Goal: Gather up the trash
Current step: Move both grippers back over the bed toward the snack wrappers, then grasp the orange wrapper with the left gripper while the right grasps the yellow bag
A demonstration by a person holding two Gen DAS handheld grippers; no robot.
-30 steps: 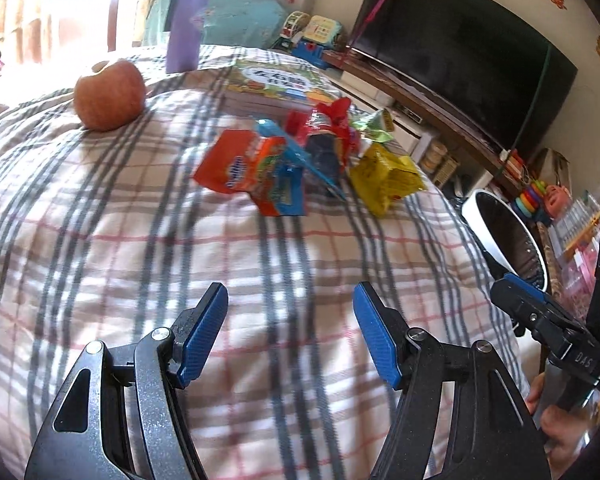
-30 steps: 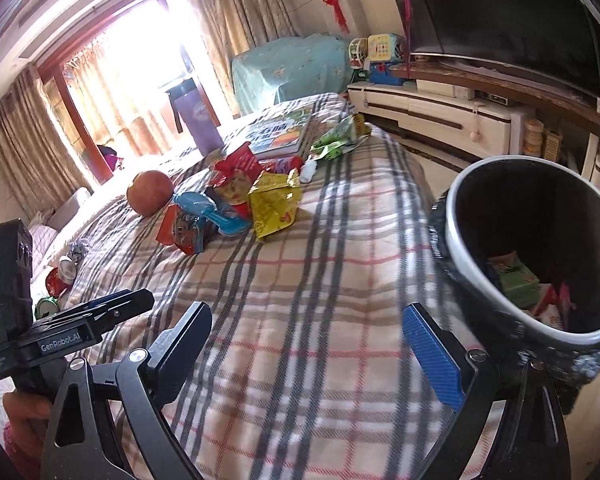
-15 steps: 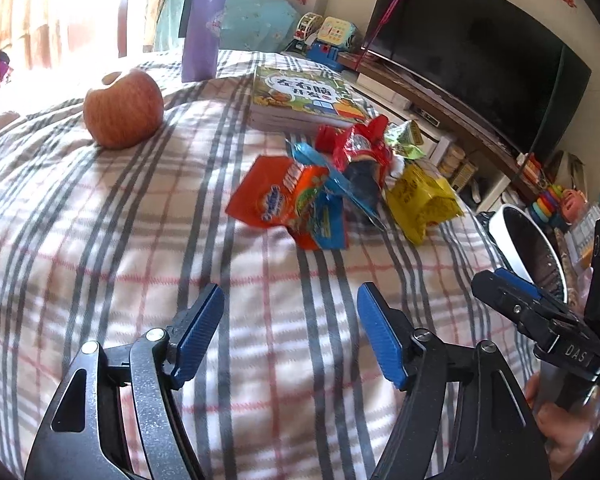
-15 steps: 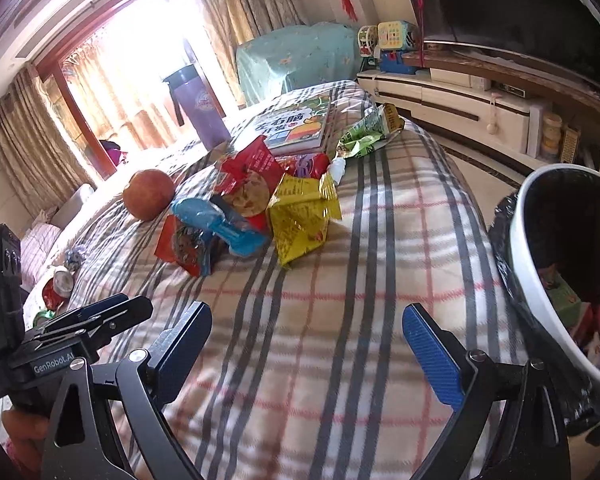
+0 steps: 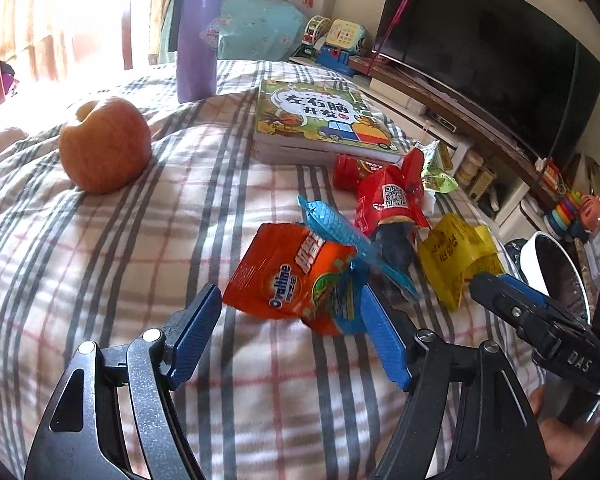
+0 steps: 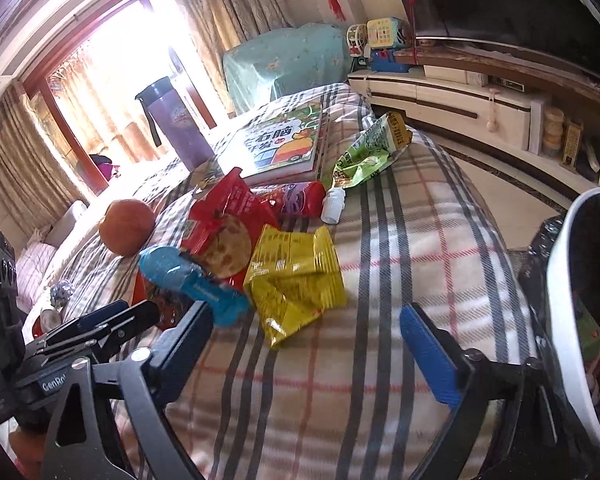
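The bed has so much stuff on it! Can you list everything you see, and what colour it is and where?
Apple: one, orange-red, far left on the blanket.
Bottle: one, purple, upright behind the apple.
Book: one, green cover, behind the wrappers.
Orange wrapper: one, nearest the left fingers.
Blue wrapper: one, lying across the orange one.
Red wrapper: one, middle of the pile.
Yellow wrapper: one, right side of the pile.
Green wrapper: one, beside the book.
Small white bottle: one, below the green wrapper.
Bin: one, white rim, black inside, right of the bed.
Blanket: one, checked.
Left gripper: blue fingers, open.
Right gripper: blue fingers closing, nothing between them.
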